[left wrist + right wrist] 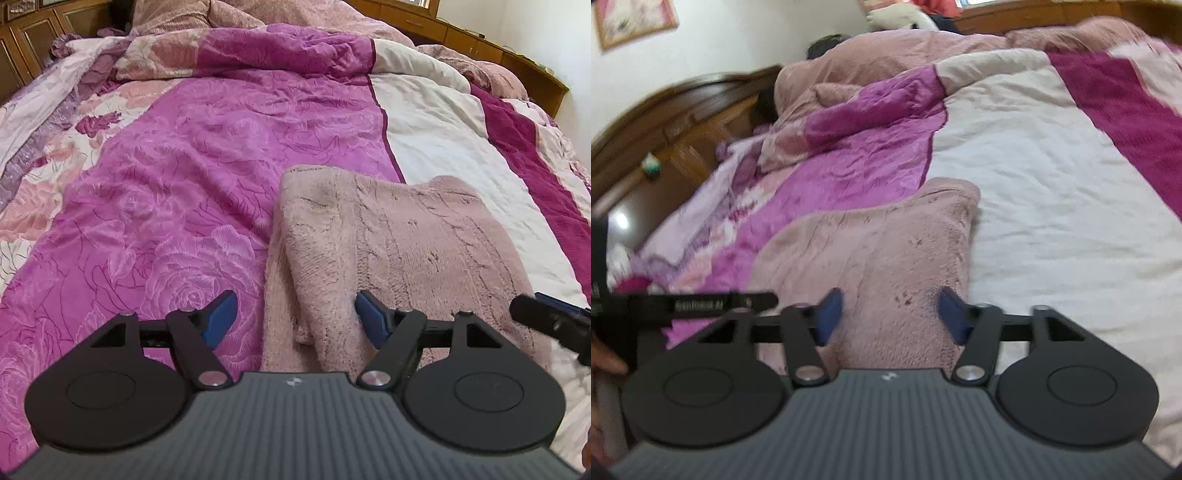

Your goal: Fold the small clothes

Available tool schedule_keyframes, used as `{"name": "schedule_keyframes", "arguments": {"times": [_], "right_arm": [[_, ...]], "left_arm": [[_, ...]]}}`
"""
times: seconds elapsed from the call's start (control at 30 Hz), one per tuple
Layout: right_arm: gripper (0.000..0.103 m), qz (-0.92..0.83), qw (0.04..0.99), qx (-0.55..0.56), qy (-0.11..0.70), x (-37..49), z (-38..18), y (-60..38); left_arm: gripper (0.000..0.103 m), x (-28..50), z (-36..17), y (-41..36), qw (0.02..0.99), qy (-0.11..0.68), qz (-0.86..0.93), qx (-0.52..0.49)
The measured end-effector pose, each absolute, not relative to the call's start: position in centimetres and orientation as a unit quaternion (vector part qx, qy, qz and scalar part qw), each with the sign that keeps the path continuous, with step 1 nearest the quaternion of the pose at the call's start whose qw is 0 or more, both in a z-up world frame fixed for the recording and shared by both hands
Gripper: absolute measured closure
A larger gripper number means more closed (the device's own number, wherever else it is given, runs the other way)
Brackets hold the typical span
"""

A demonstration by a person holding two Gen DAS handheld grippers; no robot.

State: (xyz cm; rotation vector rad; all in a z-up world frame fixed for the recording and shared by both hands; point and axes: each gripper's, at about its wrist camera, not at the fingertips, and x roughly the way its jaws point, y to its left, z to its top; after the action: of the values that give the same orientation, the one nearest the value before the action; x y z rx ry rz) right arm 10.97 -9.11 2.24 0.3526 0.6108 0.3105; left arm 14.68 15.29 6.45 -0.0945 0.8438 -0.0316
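A fuzzy pale-pink garment lies folded over on the bed, also seen in the right wrist view. My left gripper is open, its blue pads spread on either side of the garment's near left edge, with a fold of fabric between them. My right gripper is open over the garment's near right part, pads apart with fabric between them. The right gripper's tip also shows at the right edge of the left wrist view. The left gripper shows at the left of the right wrist view.
The bed is covered by a magenta rose-print quilt with white and dark pink panels. Crumpled pink bedding lies at the far end. A wooden headboard and cabinets line the far side.
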Motion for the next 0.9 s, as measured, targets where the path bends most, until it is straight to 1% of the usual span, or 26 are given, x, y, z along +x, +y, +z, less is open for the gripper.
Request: {"name": "schedule_keyframes", "arguments": {"times": [0.13, 0.3, 0.57, 0.6, 0.67, 0.7, 0.73, 0.8, 0.9], "right_arm": [[0.032, 0.146, 0.910, 0.211, 0.325, 12.1, 1.0, -10.5], [0.031, 0.176, 0.877, 0.270, 0.356, 13.4, -1.1, -11.2], [0.030, 0.213, 0.859, 0.290, 0.364, 15.4, -2.6, -10.5], [0.031, 0.216, 0.858, 0.290, 0.365, 15.7, -2.5, -10.4], [0.038, 0.219, 0.858, 0.287, 0.365, 15.9, -2.1, -10.1], [0.045, 0.220, 0.860, 0.285, 0.363, 16.0, -1.8, -10.2], [0.050, 0.222, 0.862, 0.280, 0.358, 15.9, -1.2, -10.1], [0.053, 0.232, 0.870, 0.268, 0.342, 15.6, 0.2, -10.1], [0.055, 0.248, 0.878, 0.262, 0.316, 14.9, 2.7, -10.5]], "left_arm": [[0.024, 14.8, 6.1, 15.7, 0.906, 0.418, -0.023, -0.064], [0.021, 15.5, 4.8, 17.2, 0.887, 0.439, -0.047, -0.139], [0.020, 16.1, 2.6, 18.6, 0.850, 0.450, -0.113, -0.250], [0.020, 16.2, 2.2, 18.5, 0.841, 0.451, -0.132, -0.270], [0.022, 16.0, 2.2, 18.0, 0.844, 0.444, -0.134, -0.268], [0.031, 15.9, 2.4, 17.5, 0.851, 0.437, -0.136, -0.258], [0.041, 15.7, 2.6, 17.3, 0.853, 0.433, -0.140, -0.258], [0.051, 15.5, 3.3, 17.2, 0.852, 0.423, -0.149, -0.269], [0.054, 15.2, 4.6, 16.2, 0.854, 0.409, -0.166, -0.274]]}}
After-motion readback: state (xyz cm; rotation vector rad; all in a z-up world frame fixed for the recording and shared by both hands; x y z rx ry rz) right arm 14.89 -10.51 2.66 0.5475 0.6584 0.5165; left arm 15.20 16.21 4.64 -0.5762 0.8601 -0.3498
